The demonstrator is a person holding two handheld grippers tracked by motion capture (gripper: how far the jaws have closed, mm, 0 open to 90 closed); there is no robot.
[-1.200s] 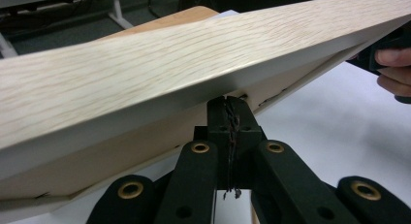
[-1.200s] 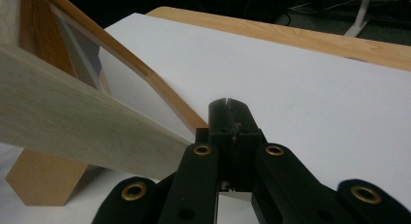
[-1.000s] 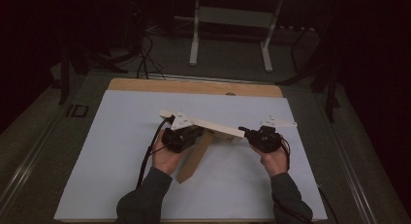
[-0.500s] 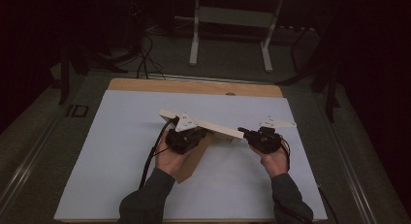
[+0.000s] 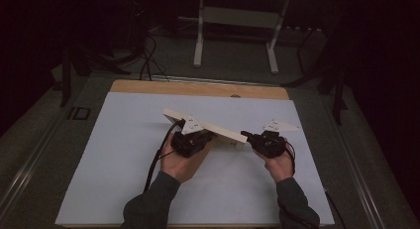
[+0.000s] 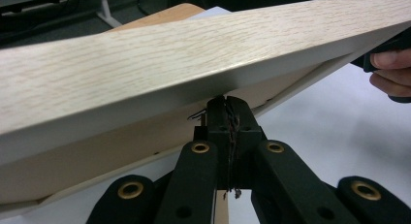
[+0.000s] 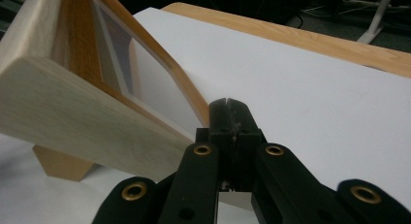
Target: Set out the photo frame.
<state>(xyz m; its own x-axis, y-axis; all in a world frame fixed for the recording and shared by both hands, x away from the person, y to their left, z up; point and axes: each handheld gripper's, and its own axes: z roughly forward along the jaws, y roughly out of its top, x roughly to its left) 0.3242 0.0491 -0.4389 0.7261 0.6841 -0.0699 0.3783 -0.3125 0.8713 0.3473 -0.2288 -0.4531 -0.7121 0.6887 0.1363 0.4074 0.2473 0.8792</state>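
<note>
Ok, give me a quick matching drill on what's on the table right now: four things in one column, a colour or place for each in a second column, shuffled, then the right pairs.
Things:
1. wooden frame
2. white sheet
3. left hand-held gripper
4. right hand-held gripper

Descriptions:
A. covers most of the tabletop
B. jaws shut, at the frame's right end
C. pale wood grain, tilted above the sheet
D. jaws shut, under the frame's middle

Pairs: 1-C, 2-A, 3-D, 4-B

Dark sleeves (image 5: 158, 201), black brass-riveted jaws
</note>
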